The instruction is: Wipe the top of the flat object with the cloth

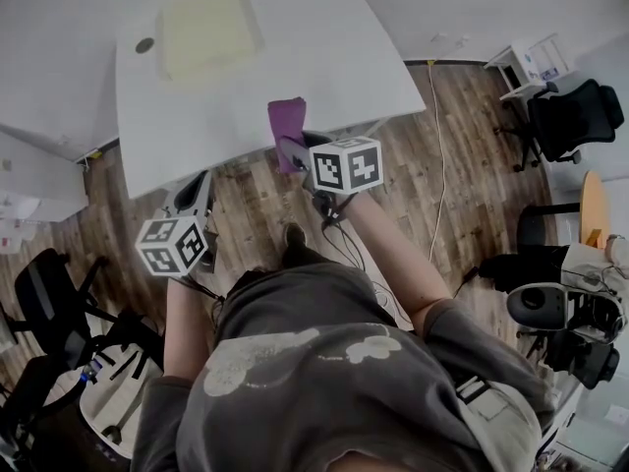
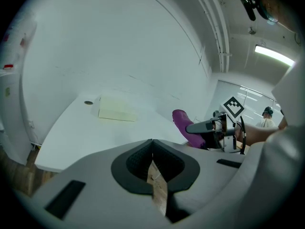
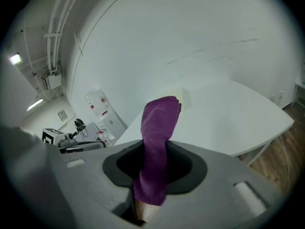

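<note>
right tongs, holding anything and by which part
The right tongs are shut on the folded purple cloth, pinched near its lower end, with most of it sticking out past the jaws. The left tongs are shut and empty.

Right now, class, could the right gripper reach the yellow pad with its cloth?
Probably yes. The right gripper, shut on the cloth, is at the near edge of the table, and only bare surface lies between it and the pad.
</note>
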Tool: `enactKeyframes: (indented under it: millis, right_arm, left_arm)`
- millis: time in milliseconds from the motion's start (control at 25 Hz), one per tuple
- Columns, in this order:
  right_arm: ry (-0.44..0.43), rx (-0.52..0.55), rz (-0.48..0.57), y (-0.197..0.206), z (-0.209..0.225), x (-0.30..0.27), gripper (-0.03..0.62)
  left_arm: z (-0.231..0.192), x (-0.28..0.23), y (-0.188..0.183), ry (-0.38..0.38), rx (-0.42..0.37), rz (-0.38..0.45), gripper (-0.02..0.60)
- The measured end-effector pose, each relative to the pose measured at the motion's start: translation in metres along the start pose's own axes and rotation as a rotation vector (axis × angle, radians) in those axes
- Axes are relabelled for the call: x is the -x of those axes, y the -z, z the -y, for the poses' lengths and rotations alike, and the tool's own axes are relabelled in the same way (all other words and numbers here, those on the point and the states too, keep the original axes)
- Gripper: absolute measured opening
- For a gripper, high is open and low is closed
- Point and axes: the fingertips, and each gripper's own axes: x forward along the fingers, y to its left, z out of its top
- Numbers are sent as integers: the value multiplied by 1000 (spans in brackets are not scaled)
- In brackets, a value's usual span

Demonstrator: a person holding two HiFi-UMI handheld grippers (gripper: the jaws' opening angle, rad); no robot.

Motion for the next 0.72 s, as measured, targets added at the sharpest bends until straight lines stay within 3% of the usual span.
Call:
enactKeyframes:
  millis: [720]
  right_arm:
    - [64,-17,-7,61,-51,30,117]
  left_arm:
    - [3,64,40,50,-14,-28,-5]
